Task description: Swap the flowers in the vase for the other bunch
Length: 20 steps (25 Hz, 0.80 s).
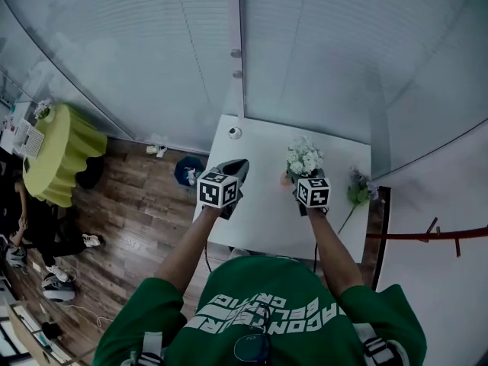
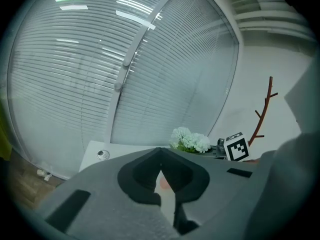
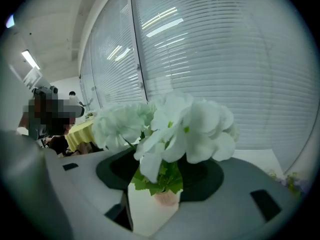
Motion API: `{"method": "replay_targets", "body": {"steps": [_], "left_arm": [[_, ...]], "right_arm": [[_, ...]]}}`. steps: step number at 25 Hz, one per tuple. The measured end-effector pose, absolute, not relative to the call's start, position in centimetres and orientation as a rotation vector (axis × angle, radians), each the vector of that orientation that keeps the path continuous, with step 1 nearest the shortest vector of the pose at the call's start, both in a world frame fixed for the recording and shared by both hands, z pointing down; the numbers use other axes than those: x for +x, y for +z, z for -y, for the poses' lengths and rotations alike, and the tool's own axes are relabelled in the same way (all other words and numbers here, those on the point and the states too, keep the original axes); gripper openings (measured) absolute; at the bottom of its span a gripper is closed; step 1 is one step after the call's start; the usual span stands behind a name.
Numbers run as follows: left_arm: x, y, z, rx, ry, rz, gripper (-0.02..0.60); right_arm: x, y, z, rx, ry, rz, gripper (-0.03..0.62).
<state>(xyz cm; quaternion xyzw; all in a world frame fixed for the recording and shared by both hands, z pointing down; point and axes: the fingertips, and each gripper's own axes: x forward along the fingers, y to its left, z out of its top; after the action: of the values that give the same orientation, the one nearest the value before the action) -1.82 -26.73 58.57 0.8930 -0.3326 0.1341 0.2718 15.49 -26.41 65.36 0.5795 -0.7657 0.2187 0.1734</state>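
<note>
A bunch of white flowers [image 1: 304, 157] stands in a small pink vase [image 1: 286, 179] on the white table [image 1: 259, 219]. A purple bunch [image 1: 359, 187] lies flat near the table's right edge. My right gripper [image 1: 305, 175] is right at the vase, open; in its own view the white flowers [image 3: 170, 129] fill the middle and the vase [image 3: 165, 198] sits in the wide gap of the right gripper [image 3: 155, 194], untouched by the pads. My left gripper [image 1: 241, 163] hovers to the vase's left, shut and empty. A sliver of the vase [image 2: 164, 184] shows below the left gripper [image 2: 160, 160].
A small round object [image 1: 235, 133] sits at the table's far left corner. Glass walls with blinds stand behind the table. A red branch-like rack [image 1: 427, 233] is at the right. On the left floor are a blue item [image 1: 187, 170], a yellow-green covered table [image 1: 61, 151] and a person [image 1: 30, 227].
</note>
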Motion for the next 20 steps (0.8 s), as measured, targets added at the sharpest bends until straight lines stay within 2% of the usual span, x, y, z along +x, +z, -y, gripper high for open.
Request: {"method": "replay_targets", "body": {"steps": [20], "left_arm": [[-0.3,58.9,23.9,2.491,0.393,0.644,0.008]], "right_arm": [[17.0,62.5,18.4,1.887,0.62,2.024,0.219]]}}
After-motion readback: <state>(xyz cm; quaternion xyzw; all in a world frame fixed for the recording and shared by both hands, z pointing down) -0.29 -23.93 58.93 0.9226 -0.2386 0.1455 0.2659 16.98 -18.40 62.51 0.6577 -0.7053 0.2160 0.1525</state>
